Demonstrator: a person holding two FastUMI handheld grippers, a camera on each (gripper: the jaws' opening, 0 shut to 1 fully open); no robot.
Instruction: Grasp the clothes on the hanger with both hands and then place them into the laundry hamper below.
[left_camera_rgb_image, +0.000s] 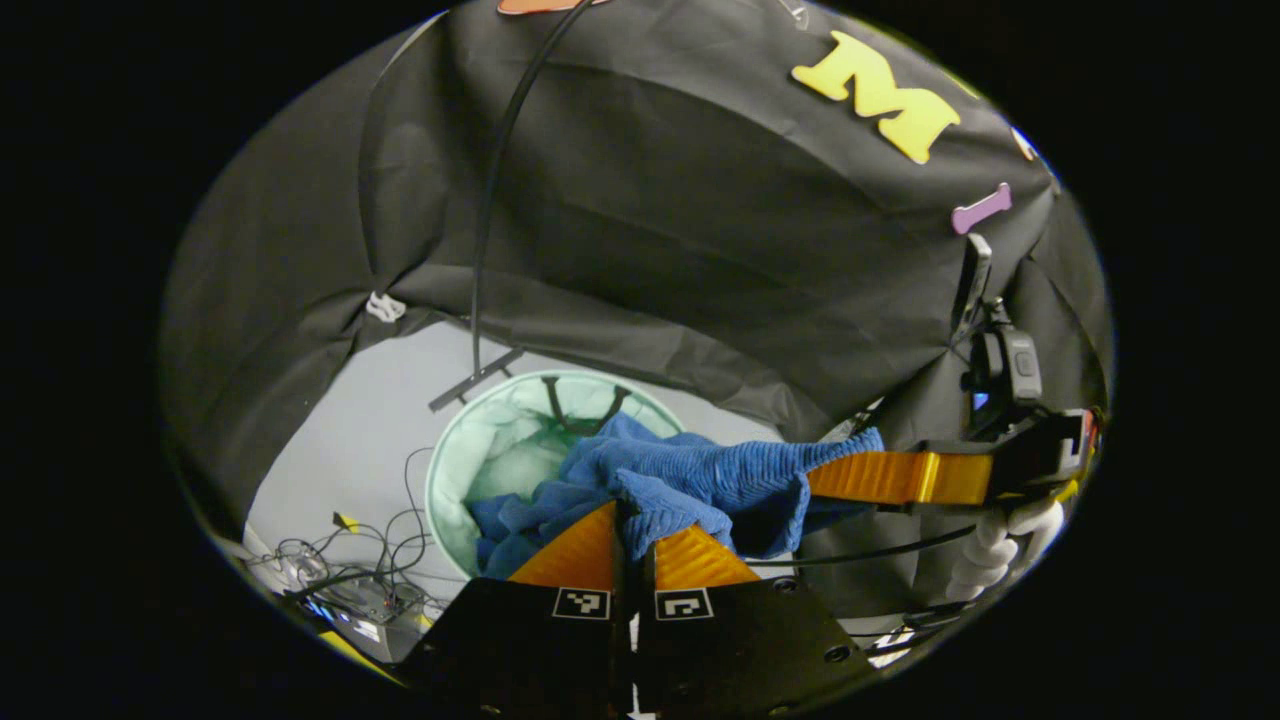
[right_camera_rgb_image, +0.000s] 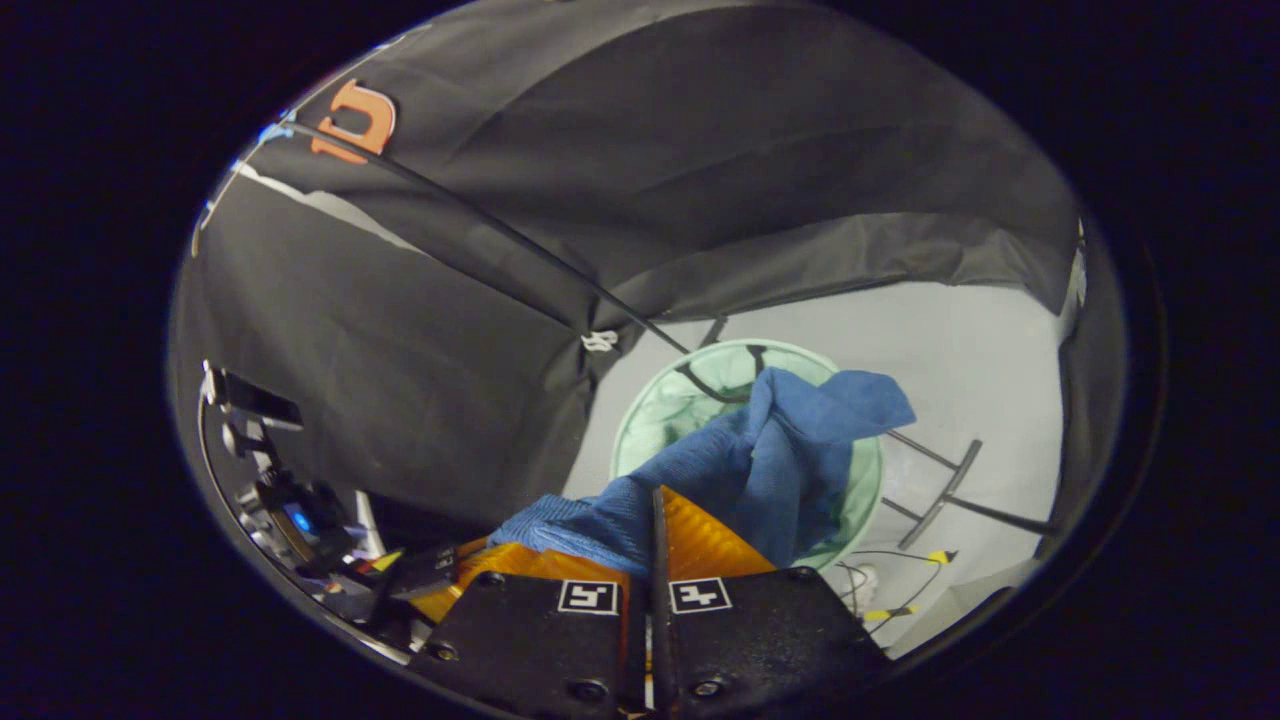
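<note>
A blue ribbed garment (left_camera_rgb_image: 690, 475) hangs stretched between both grippers, above the round pale green laundry hamper (left_camera_rgb_image: 470, 440) on the floor. My left gripper (left_camera_rgb_image: 632, 512) is shut on one bunched end of the cloth. In the left gripper view the other gripper (left_camera_rgb_image: 880, 470) reaches in from the right and pinches the cloth's far corner, held by a white-gloved hand (left_camera_rgb_image: 1000, 545). In the right gripper view, my right gripper (right_camera_rgb_image: 655, 500) is shut on the blue garment (right_camera_rgb_image: 770, 455), whose loose end droops over the hamper (right_camera_rgb_image: 655, 415). The left gripper (right_camera_rgb_image: 440, 570) shows low at the left.
A thin black rack pole (left_camera_rgb_image: 495, 190) rises beside the hamper, its crossbar feet (right_camera_rgb_image: 945, 490) on the pale floor. Tangled cables and a small device (left_camera_rgb_image: 350, 585) lie on the floor at left. The black cloth wall (left_camera_rgb_image: 700, 220) closes in behind.
</note>
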